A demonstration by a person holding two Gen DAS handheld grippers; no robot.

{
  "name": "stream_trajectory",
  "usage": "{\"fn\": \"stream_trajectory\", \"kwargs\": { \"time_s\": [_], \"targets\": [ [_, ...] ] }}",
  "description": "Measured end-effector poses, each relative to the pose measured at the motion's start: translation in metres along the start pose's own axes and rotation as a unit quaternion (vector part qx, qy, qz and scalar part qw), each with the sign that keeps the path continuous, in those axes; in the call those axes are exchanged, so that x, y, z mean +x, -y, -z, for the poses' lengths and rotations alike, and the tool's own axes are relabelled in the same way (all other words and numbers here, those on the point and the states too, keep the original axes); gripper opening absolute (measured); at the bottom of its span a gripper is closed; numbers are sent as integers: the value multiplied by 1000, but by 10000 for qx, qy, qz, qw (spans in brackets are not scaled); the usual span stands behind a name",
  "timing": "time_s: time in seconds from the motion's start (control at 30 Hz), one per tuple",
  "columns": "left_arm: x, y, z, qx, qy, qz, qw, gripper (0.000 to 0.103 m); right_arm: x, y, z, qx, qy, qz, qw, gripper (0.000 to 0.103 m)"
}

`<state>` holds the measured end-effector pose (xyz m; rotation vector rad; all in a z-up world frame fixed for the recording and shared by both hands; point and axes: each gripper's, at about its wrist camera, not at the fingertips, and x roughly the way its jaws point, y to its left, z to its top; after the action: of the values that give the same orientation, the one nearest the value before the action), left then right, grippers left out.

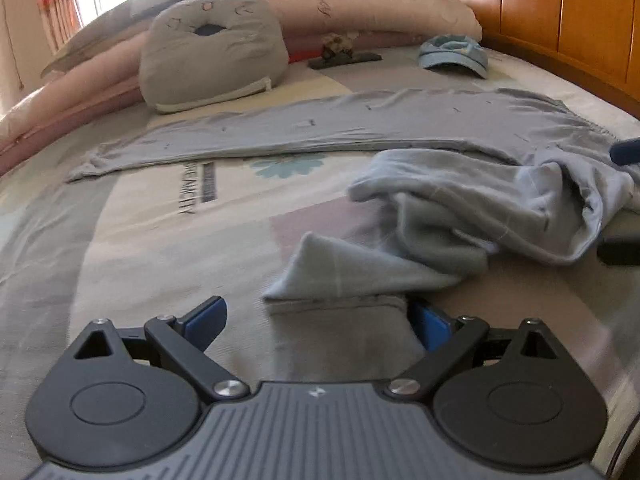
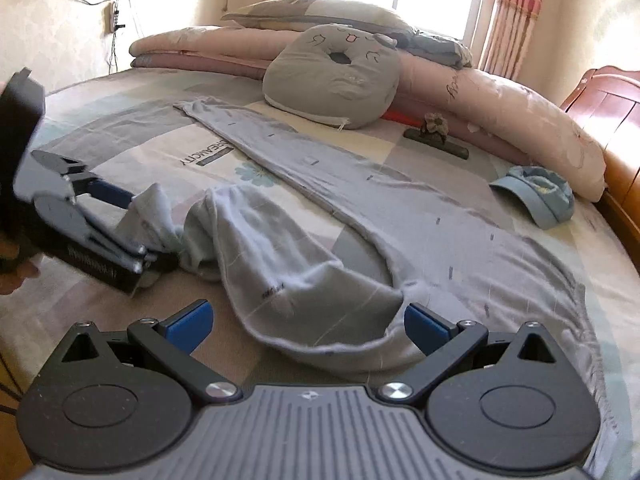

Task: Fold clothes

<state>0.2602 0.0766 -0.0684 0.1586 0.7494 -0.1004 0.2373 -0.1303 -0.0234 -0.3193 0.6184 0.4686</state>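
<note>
Left gripper (image 1: 316, 322): jaws wide around trouser leg hem. Right gripper (image 2: 308, 326): jaws wide. Grey trousers (image 2: 360, 200) on bed (image 2: 140, 152).

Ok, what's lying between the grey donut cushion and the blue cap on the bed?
In the right wrist view, a dark flat bar with a small brownish ornament on it lies on the bedsheet between the grey cushion and the blue cap.

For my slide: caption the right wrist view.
Open right gripper over crumpled grey trousers on the bed.

Trousers (image 2: 360, 196) on bed (image 2: 400, 152), cap (image 2: 536, 196) beside, cushion (image 2: 332, 80) behind.
</note>
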Motion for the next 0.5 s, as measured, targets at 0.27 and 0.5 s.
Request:
{"fn": "stream_trajectory", "kwargs": {
  "time_s": [0.27,0.5],
  "targets": [
    [-3,0,1,368,218,-360,9984,98,7,2,3,216,-60,-24,9997,103],
    [-4,21,3,794,439,-489,9947,83,-2,-3,19,209,33,-103,9997,103]
  ]
}}
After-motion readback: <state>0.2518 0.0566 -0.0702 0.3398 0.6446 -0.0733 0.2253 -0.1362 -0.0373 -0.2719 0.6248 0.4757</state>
